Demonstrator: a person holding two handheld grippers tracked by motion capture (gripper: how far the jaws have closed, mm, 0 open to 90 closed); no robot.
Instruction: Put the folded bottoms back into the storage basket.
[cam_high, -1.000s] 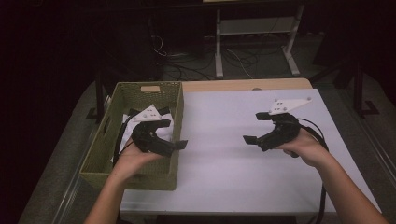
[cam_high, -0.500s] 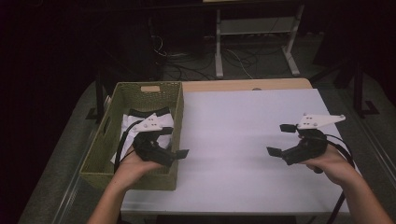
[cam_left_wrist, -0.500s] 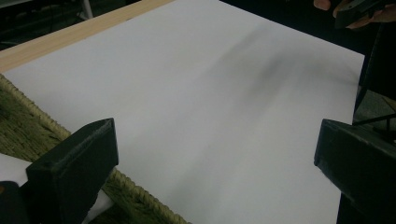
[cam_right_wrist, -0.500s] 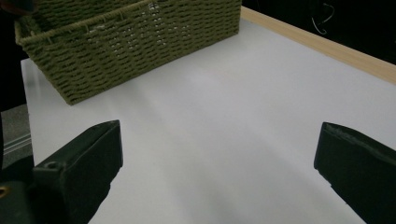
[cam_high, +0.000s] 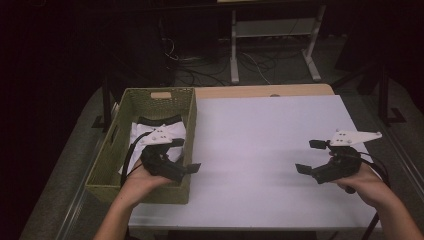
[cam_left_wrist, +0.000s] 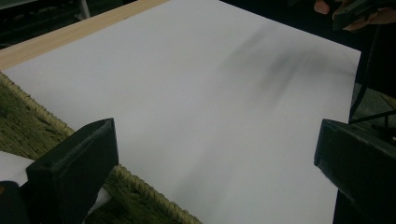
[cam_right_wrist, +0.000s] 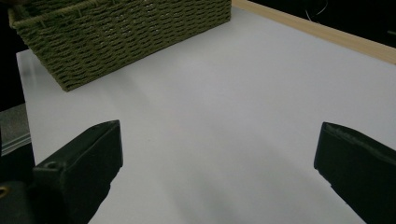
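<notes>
An olive woven basket (cam_high: 191, 117) stands at the table's left side, with a white cloth (cam_high: 144, 136) with a dark edge lying in it. My left gripper (cam_high: 186, 155) hovers open over the basket's near right corner, jaws pointing toward the table middle and holding nothing. In the left gripper view its jaws stand wide apart over the basket's rim (cam_left_wrist: 44, 119) and the white tabletop (cam_left_wrist: 201, 93). My right gripper (cam_high: 309, 156) is open and empty near the table's right front, pointing left. The right gripper view looks across to the basket (cam_right_wrist: 116, 37).
The white tabletop (cam_high: 260, 135) has a wooden strip (cam_high: 265, 91) along its far edge. Behind it a metal table frame (cam_high: 272, 30) and cables lie on the dark floor. The other hand (cam_left_wrist: 355, 9) shows at the top right of the left gripper view.
The right gripper has moved right and toward the table's front edge. The left gripper has drawn back a little toward the basket's near corner. Both stay open.
</notes>
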